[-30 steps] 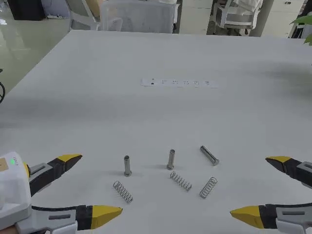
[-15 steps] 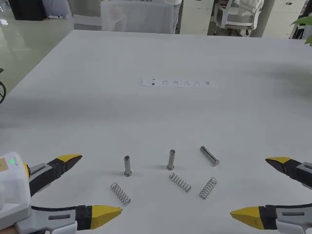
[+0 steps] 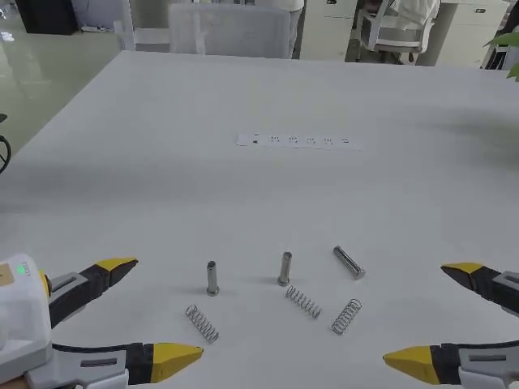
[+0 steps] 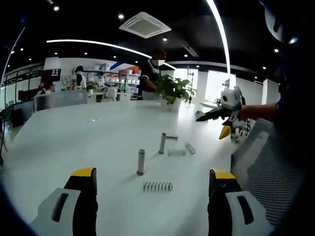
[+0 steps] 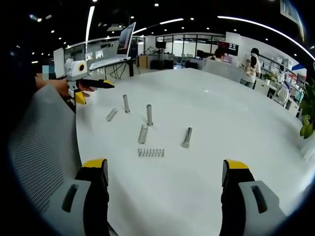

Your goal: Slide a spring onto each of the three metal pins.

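Two metal pins (image 3: 212, 277) (image 3: 285, 267) stand upright on the white table (image 3: 259, 194); a third pin (image 3: 349, 262) lies on its side to their right. Three springs (image 3: 202, 322) (image 3: 302, 301) (image 3: 346, 315) lie loose just in front of the pins. My left gripper (image 3: 166, 308) is open at the near left, a short way from the left spring (image 4: 157, 186) and left pin (image 4: 141, 162). At the near right, my right gripper (image 3: 415, 312) is open, with a spring (image 5: 151, 152) and the lying pin (image 5: 186, 137) ahead of it. Neither gripper touches anything.
A flush socket strip (image 3: 293, 139) sits in the tabletop farther back. Chairs (image 3: 231, 28) stand past the table's far edge and a plant (image 3: 511, 36) at the far right corner. The table's near edge runs under both grippers.
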Tool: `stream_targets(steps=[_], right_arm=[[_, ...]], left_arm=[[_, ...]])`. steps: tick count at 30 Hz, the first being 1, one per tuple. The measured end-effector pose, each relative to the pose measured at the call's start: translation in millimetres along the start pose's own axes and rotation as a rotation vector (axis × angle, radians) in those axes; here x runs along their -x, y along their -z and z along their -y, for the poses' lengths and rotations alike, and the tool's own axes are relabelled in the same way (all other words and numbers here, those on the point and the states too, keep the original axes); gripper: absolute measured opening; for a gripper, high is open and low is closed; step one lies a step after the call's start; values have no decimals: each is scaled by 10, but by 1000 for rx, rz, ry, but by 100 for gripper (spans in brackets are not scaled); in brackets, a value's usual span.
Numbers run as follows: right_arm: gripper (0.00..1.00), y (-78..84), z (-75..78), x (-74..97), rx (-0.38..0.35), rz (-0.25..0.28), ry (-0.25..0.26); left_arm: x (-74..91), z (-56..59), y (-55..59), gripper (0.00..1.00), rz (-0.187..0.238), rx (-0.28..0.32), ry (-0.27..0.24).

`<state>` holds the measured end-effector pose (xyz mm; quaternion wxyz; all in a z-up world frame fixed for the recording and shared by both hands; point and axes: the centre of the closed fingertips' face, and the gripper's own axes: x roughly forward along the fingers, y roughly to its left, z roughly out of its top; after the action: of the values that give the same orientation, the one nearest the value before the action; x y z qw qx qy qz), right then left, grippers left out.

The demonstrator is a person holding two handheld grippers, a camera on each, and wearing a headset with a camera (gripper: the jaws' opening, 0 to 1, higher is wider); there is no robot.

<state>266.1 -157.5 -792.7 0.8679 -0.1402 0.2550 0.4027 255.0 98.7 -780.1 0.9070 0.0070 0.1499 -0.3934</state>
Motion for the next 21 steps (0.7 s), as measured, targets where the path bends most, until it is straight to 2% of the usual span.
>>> stream_targets(steps=[21], right_arm=[[96,-57,32,-28,1,2,6]], left_arm=[[6,7,10,91,1,1,3]])
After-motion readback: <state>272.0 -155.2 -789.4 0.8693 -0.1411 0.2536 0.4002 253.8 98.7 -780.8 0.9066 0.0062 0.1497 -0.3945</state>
